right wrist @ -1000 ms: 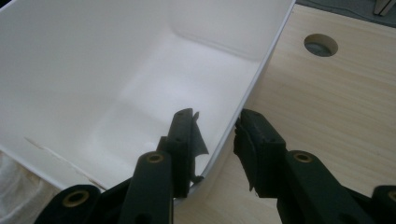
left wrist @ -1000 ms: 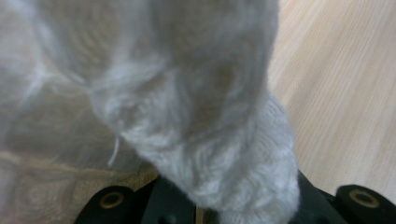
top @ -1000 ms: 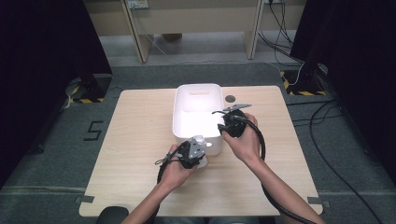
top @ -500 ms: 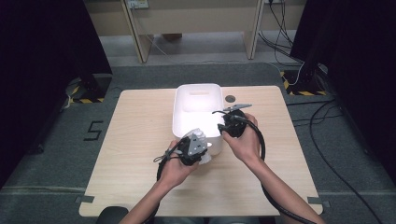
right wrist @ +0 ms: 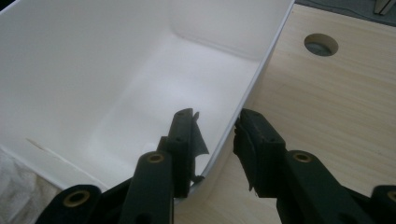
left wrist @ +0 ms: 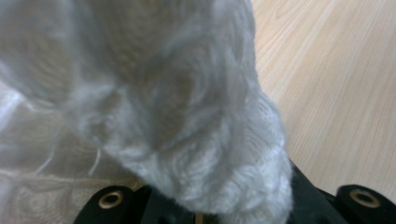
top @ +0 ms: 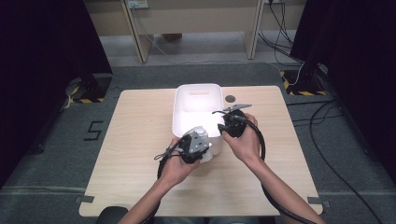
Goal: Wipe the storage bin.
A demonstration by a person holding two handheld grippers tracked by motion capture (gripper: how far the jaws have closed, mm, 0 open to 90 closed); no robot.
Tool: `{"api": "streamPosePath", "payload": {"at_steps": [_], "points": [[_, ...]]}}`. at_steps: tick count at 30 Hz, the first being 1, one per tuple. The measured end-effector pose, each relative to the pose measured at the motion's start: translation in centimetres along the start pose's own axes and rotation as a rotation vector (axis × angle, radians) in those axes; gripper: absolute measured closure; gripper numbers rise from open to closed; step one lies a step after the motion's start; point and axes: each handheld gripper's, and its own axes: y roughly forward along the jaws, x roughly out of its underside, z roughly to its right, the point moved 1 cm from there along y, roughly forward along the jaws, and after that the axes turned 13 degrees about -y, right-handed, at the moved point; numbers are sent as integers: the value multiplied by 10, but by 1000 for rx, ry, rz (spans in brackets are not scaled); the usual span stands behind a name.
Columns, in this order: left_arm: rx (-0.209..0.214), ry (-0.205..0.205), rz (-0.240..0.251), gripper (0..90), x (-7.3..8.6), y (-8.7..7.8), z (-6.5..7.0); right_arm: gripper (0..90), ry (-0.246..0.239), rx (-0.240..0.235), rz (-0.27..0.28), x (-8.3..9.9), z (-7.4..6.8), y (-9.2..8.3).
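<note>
Left gripper (top: 200, 142) clamped tight on a bunch of pale grey knit cloth (left wrist: 187, 121), held at the near rim of the white bin (top: 180, 105), near the front middle of the wooden table (top: 135, 140). In the left gripper view the cloth hangs right against the lens, fuzzy and folded; jaws sit hidden beneath it.

Right gripper (right wrist: 217, 140) straddles the bin's right wall at the near corner, one jaw inside, one outside. Whether the pads actually press the wall is hard to judge; it looks like a bracing hold.

Risks:
- Cloth may snag or drape over the near rim instead of dropping in, since much of it hangs outside the wall.
- Bin is light (thin plastic, by the look); dragging cloth across the rim could slide or tip it if the right-hand brace is loose.
- Fabric over the left lens blocks sight of the release.

Pose: both forearms come in from the near edge and converge on the bin. Left hand low and angled inward; right wrist bent, gripper pointing forward and down along the wall.
</note>
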Motion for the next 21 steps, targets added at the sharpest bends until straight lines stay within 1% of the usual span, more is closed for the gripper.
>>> {"api": "streamPosePath", "payload": {"at_steps": [12, 16, 17, 21], "points": [[-7, 1, -44, 814, 9, 13, 0, 671, -3, 4, 1, 0, -1, 0], [-4, -1, -47, 814, 11, 16, 1, 671, -4, 4, 1, 0, -1, 0], [-2, -4, -51, 814, 12, 17, 2, 671, -4, 4, 1, 0, -1, 0], [-3, 4, -76, 814, 17, 24, 3, 671, -4, 5, 1, 0, -1, 0]]}}
